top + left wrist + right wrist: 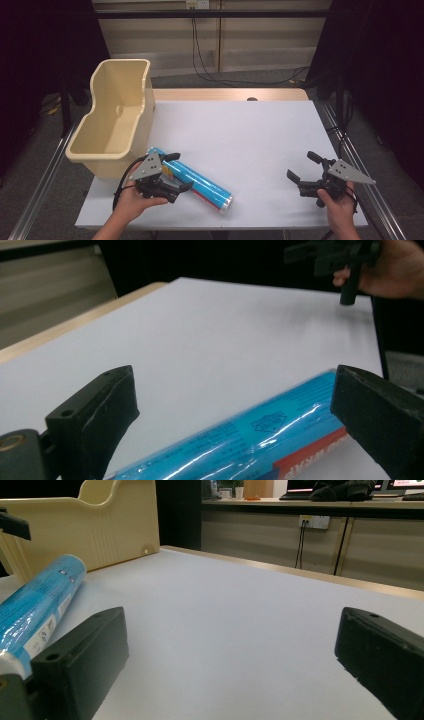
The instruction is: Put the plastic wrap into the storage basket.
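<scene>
Blue roll (200,182) on desk (250,130), left gripper (176,171) straddling it.
Red label patch reads "WRAP" (rest too small to read). Left gripper gaping, jaws either side, not clamped; right gripper (301,165) wide open, holding nothing, well apart. Cream bin (112,145) beside roll's far end.

Overhead plus two low jaw-level views
</scene>
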The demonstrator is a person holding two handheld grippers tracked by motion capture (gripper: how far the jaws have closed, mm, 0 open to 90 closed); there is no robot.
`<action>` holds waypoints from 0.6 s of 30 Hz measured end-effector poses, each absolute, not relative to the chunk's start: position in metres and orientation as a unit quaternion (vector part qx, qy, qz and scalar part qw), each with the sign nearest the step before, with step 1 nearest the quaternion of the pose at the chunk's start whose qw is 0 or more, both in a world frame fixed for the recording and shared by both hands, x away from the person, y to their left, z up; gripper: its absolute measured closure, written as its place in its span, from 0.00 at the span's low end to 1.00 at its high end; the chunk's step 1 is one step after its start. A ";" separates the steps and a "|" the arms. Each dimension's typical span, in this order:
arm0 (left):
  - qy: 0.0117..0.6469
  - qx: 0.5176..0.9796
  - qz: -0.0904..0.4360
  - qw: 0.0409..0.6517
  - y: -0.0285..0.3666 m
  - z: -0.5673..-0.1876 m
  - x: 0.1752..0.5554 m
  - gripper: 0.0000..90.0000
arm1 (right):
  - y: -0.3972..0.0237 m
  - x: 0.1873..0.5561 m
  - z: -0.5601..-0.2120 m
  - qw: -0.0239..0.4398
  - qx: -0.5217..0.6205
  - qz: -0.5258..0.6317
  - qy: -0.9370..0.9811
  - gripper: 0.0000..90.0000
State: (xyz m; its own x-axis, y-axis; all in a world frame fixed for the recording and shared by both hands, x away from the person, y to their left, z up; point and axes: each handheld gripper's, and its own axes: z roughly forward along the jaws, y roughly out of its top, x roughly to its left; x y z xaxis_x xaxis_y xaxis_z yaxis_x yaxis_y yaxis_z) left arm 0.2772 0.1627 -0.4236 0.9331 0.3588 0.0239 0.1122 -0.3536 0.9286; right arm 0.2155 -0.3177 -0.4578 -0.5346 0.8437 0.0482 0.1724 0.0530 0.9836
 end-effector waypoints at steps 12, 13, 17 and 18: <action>0.098 0.905 0.058 0.411 0.131 -0.406 0.305 0.07 | -0.319 0.215 -0.457 0.294 0.379 0.569 0.668 0.00; 0.089 0.915 0.044 0.392 0.127 -0.404 0.310 0.07 | -0.319 0.215 -0.457 0.294 0.378 0.569 0.668 0.00; 0.076 0.932 0.025 0.353 0.121 -0.403 0.319 0.06 | -0.319 0.215 -0.457 0.294 0.378 0.569 0.668 0.00; 0.078 0.935 0.017 0.346 0.120 -0.403 0.321 0.05 | -0.319 0.215 -0.457 0.295 0.378 0.569 0.668 0.00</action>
